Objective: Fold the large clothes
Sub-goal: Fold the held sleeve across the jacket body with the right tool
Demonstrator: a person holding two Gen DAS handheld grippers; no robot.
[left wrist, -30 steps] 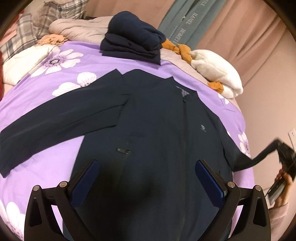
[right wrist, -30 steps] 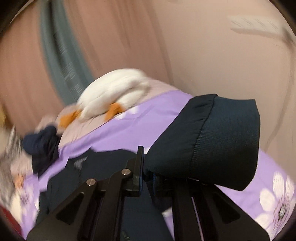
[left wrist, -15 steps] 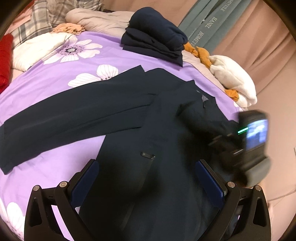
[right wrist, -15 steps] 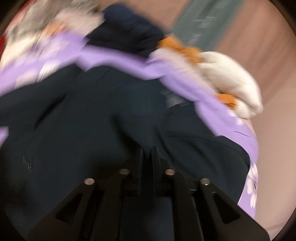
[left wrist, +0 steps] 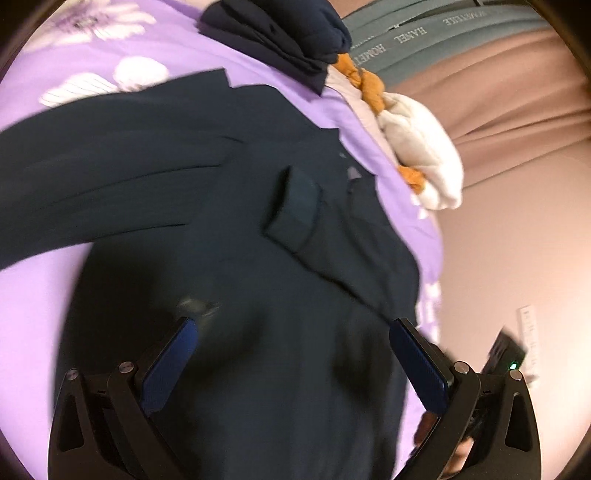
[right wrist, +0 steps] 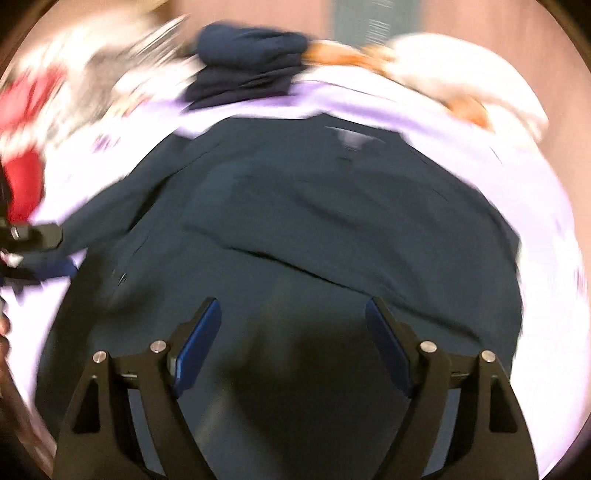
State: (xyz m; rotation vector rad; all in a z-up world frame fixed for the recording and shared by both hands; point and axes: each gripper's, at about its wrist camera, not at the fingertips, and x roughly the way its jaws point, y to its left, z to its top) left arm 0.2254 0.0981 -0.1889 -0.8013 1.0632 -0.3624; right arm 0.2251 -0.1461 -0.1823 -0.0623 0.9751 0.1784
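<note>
1. Navy fabric fills the left wrist view: the jacket (left wrist: 258,280) lies flat on the purple floral bedspread (left wrist: 110,48), one sleeve (left wrist: 103,166) stretched out toward the bed's left edge, the other sleeve folded across the chest so its ribbed cuff (left wrist: 301,206) rests near the collar.
2. Left gripper (left wrist: 291,354): jaws spread wide, nothing between the blue pads (left wrist: 168,365). It hangs above the jacket's lower body; contact with the cloth cannot be confirmed owing to blur.
3. Beyond the collar, toward the bed's far edge, sits a folded navy pile (left wrist: 291,33); a white-and-orange bundle (left wrist: 421,147) lies along the right edge, with a grey-green curtain (left wrist: 424,40) behind.
4. Right wrist view, heavily blurred: the same jacket (right wrist: 314,229) lies spread beneath the camera, folded sleeve crossing the chest.
5. Right gripper (right wrist: 293,339): jaws wide apart, holding nothing, over the jacket's lower half.
6. At this view's left margin part of the left gripper (right wrist: 33,236) shows.
</note>
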